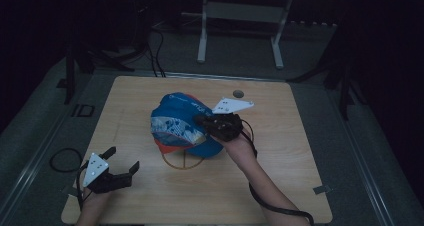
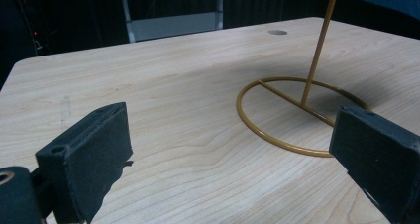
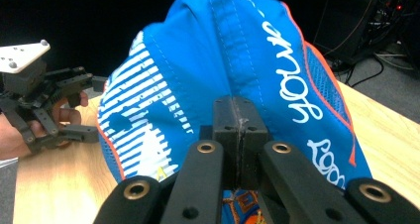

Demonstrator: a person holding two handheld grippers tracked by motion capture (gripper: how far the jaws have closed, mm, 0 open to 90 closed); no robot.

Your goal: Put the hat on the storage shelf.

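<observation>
Blue cap [image 1: 182, 123] perched on a gold wire stand [image 1: 183, 160] mid-table, right gripper [image 1: 206, 121] clamped tight on the cap's fabric, left gripper [image 1: 120, 165] wide open, empty, near the table [image 1: 280, 151] front-left corner

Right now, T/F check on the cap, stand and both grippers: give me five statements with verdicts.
1. The right gripper has its jaws closed on the blue cap. True.
2. The left gripper holds the cap's brim. False: its jaws stand open and empty, apart from the cap, near the table's front left corner.
3. The gold wire stand has a ring base lying flat on the table. True.
4. The cap is plain red. False: it is blue with white print and orange-red trim.
5. The cap lies flat on the table. False: it sits up over the stand.
</observation>
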